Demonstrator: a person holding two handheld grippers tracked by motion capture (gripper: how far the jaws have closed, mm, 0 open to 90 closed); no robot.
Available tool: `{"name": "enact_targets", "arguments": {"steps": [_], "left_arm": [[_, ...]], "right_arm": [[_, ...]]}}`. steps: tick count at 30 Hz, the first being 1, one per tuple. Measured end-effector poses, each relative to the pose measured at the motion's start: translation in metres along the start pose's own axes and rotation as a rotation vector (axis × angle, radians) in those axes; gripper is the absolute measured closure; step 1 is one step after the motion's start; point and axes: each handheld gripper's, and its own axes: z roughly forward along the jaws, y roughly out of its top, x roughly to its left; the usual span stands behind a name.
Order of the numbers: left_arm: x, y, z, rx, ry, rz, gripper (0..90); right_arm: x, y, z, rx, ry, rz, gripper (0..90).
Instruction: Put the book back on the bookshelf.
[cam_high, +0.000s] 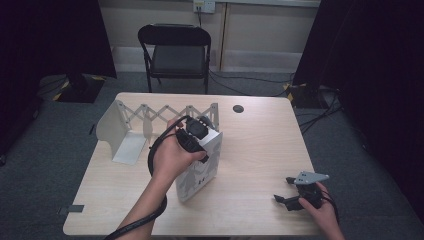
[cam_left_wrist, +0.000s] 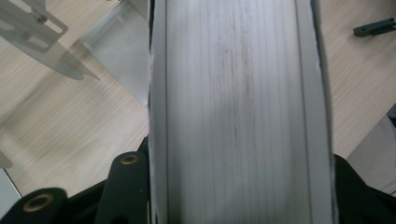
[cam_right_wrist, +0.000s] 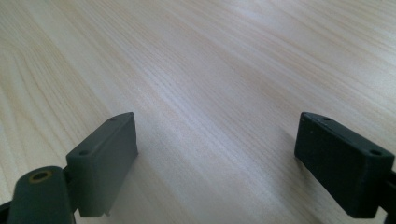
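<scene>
A thick white book (cam_high: 201, 167) stands upright near the middle of the wooden table (cam_high: 260, 145), its cover facing front right. My left gripper (cam_high: 196, 132) comes down over its top edge and is shut on it. In the left gripper view the book's page edge (cam_left_wrist: 238, 107) runs up between the black fingers (cam_left_wrist: 127, 184), which press on both covers. My right gripper (cam_high: 283, 189) rests low at the table's front right, pointing left. It is open (cam_right_wrist: 217, 158), with bare wood between its pads.
A white extendable book rack (cam_high: 150, 119) with a scissor back and an upright end plate (cam_high: 111, 129) stands just left of and behind the book. A cable hole (cam_high: 238, 108) is at the back. A black folding chair (cam_high: 175, 50) stands beyond the table.
</scene>
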Motion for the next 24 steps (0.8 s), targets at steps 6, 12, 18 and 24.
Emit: {"name": "enact_targets", "arguments": {"steps": [6, 12, 18, 24], "left_arm": [[0.006, 0.002, -0.002, -0.005, 0.009, -0.016, 51.7], [0.008, 0.005, -0.002, -0.004, 0.015, -0.036, 51.7], [0.010, 0.007, -0.001, -0.011, 0.007, -0.041, 51.7], [0.011, 0.010, -0.001, -0.013, 0.012, -0.064, 51.7]], "right_arm": [[0.000, 0.000, 0.000, 0.000, 0.000, 0.000, 12.7], [0.000, 0.000, 0.000, 0.000, 0.000, 0.000, 12.7], [0.000, 0.000, 0.000, 0.000, 0.000, 0.000, 12.7], [0.000, 0.000, 0.000, 0.000, 0.000, 0.000, 12.7]]}}
